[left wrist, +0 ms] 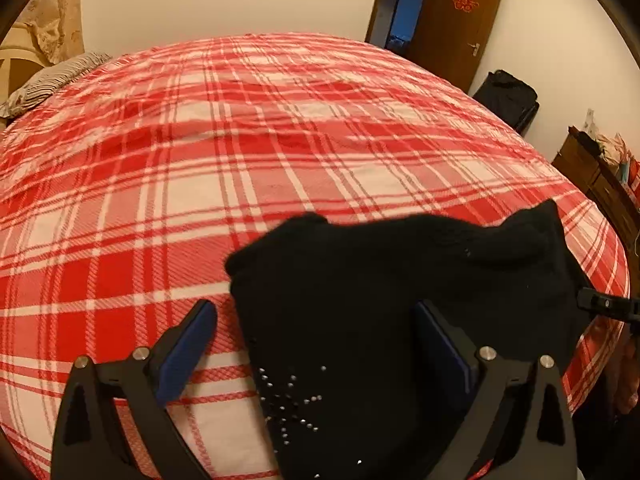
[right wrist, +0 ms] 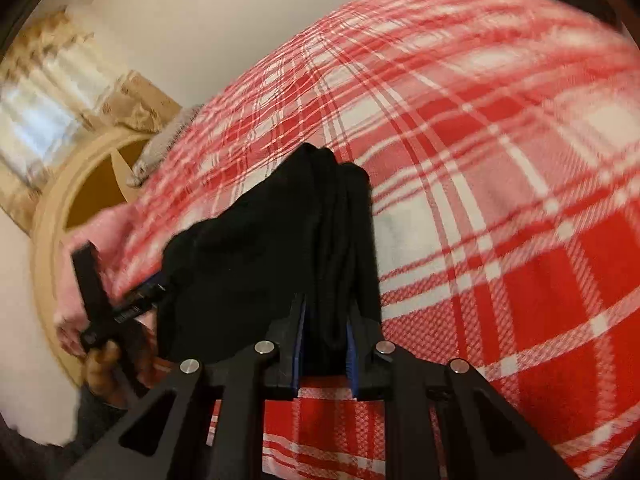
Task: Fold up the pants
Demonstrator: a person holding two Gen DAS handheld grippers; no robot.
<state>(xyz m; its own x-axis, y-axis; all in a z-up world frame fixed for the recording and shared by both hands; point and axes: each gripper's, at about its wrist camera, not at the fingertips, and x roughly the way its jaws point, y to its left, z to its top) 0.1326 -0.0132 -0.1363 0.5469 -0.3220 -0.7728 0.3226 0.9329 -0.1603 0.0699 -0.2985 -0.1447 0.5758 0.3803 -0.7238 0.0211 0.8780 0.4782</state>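
Note:
The black pants [left wrist: 400, 280] lie bunched on the red plaid bedspread [left wrist: 200, 160], with a pattern of small silver studs [left wrist: 288, 404] near my camera. My left gripper [left wrist: 316, 314] is open wide, its left finger over the bedspread and its right finger over the pants' cloth. My right gripper [right wrist: 326, 314] is shut on a gathered fold of the pants [right wrist: 280, 232], which hang up and away from it. The right gripper's tip [left wrist: 604, 304] shows at the pants' right edge. In the right wrist view, a hand holds the left gripper [right wrist: 120, 304] at the pants' left side.
A striped pillow [left wrist: 52, 80] lies at the bed's far left by a round wooden headboard [right wrist: 52, 216]. A brown door [left wrist: 452, 20], a black bag [left wrist: 508, 96] and a wooden dresser [left wrist: 592, 168] stand past the bed's right edge.

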